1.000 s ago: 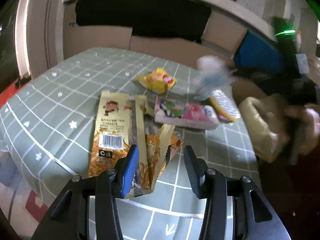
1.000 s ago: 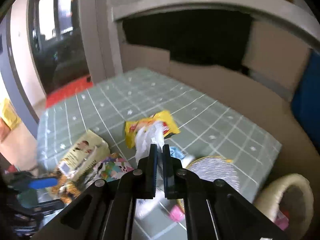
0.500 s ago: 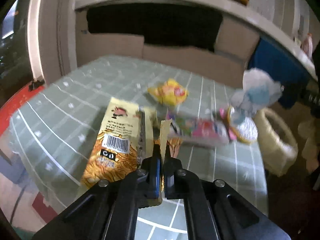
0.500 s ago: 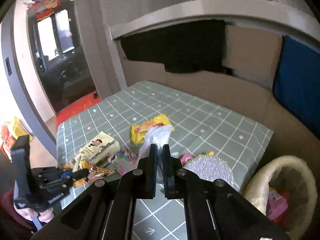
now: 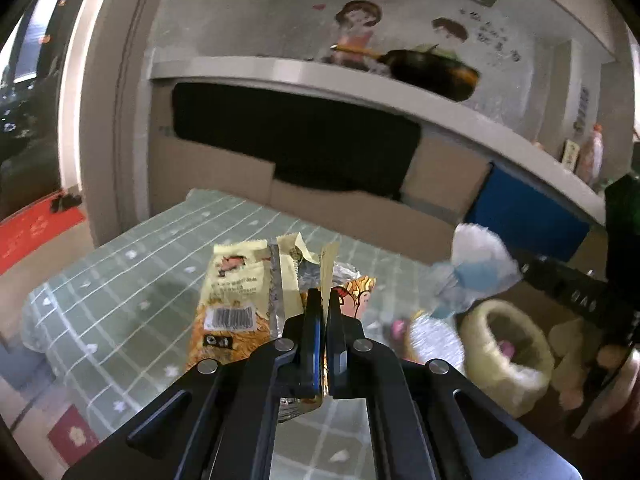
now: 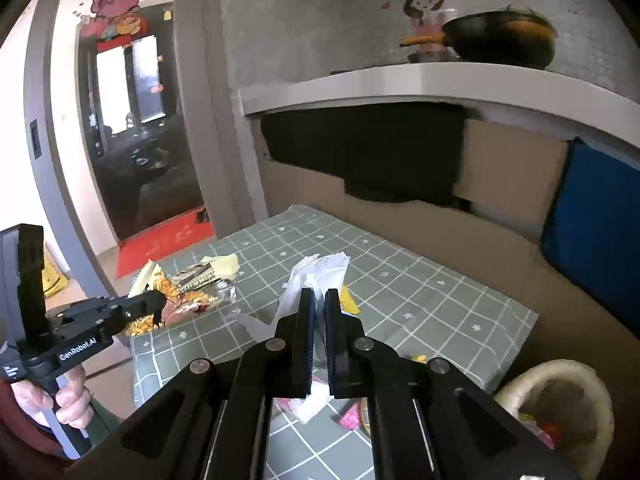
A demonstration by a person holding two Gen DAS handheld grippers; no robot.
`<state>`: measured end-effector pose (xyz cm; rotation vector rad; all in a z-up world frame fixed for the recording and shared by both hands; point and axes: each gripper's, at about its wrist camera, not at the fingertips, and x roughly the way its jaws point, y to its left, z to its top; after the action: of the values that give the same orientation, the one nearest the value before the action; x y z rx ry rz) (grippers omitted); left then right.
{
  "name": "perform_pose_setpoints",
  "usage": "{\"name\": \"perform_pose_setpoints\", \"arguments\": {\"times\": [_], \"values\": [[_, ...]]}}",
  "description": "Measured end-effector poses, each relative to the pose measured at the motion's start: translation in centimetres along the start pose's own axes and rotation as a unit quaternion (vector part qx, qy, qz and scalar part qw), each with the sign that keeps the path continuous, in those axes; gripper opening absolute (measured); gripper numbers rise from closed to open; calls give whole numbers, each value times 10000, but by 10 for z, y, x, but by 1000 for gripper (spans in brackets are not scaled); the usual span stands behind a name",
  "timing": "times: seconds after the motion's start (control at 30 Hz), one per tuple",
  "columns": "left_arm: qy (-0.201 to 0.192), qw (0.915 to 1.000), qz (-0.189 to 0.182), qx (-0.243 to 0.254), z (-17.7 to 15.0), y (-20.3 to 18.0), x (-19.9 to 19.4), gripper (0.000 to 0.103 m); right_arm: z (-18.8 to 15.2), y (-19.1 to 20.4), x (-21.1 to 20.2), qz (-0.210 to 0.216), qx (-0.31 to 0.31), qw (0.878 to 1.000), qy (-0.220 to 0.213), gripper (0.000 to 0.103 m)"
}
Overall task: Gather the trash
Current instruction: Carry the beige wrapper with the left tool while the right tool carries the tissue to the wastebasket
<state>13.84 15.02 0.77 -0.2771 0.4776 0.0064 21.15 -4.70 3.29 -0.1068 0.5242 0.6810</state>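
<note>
My left gripper (image 5: 325,300) is shut on a torn yellow-orange snack wrapper (image 5: 240,300), lifted off the green checked tablecloth (image 5: 120,292). From the right wrist view the same wrapper (image 6: 192,288) hangs from the left gripper (image 6: 154,300), held by a hand at the left. My right gripper (image 6: 318,300) is shut on a crumpled white plastic bag (image 6: 316,276), raised above the table (image 6: 440,300). That bag (image 5: 476,264) shows blurred at the right of the left wrist view. A cream basket (image 6: 560,404) with trash inside stands by the table's right edge.
A silver round piece (image 5: 432,340) and a pink scrap (image 5: 398,326) lie on the table near the basket (image 5: 504,344). A yellow packet (image 6: 348,304) peeks from behind the right fingers. Cardboard panels (image 6: 400,216) and a blue board (image 6: 592,216) stand behind the table.
The left gripper closed on the snack wrapper and lifted it off the table. The right gripper rose with the white bag and drew back toward the basket side.
</note>
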Motion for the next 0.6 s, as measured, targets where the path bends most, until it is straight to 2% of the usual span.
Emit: {"name": "perform_pose_setpoints", "arguments": {"times": [0.1, 0.33, 0.6], "values": [[-77, 9995, -304, 41, 7, -20, 4, 2, -2, -12, -10, -96, 120, 9999, -62, 5], [-95, 9967, -759, 282, 18, -72, 28, 1, -5, -46, -51, -469, 299, 9977, -382, 5], [133, 9864, -1525, 606, 21, -152, 68, 2, -19, -100, -102, -1080, 678, 9898, -639, 5]]}}
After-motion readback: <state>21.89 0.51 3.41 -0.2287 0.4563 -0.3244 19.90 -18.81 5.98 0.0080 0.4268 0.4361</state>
